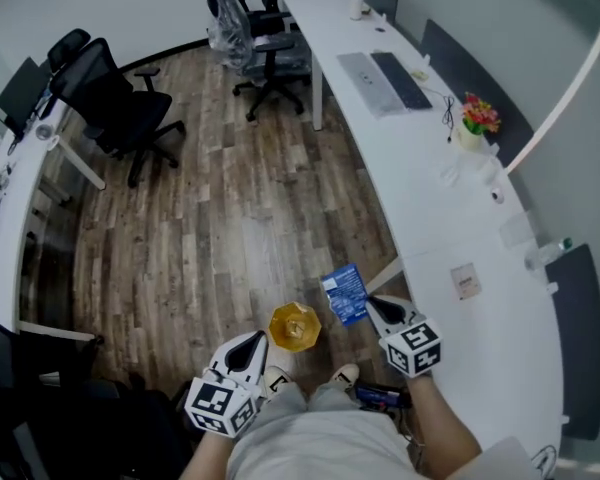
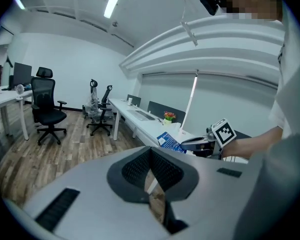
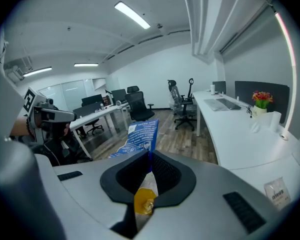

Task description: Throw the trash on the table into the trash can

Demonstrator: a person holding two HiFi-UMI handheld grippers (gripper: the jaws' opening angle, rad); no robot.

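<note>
**Task status – partly done, by my reading.** 1 piece of trash, a blue packet, is off the white table and in the air over the wood floor, not yet dropped. Just to its left in the head view sits a yellow container, round and open-topped, in front of the person's shoes. I take it for the trash can, though the frames do not make that certain. The packet is near its rim, not above its mouth. A small printed sachet lies on the table near the edge and may be trash left to collect. The keyboard and flower pot further along look like furnishings, not trash.

**Right gripper** – jaws pressed together on the packet's lower edge. The packet stands up beyond the tips in the right gripper view, print facing the camera. The forearm enters from the bottom of the head view and the gripper points forward and somewhat down, between the table edge and the container.

**Left gripper** – pads meet in its own view with nothing between them, so it is empty. It points forward and slightly down at the container's left side, tips close to its rim.

**Remaining:** carry the packet over the opening, release it, then go back for whatever trash is left on the table.
</note>
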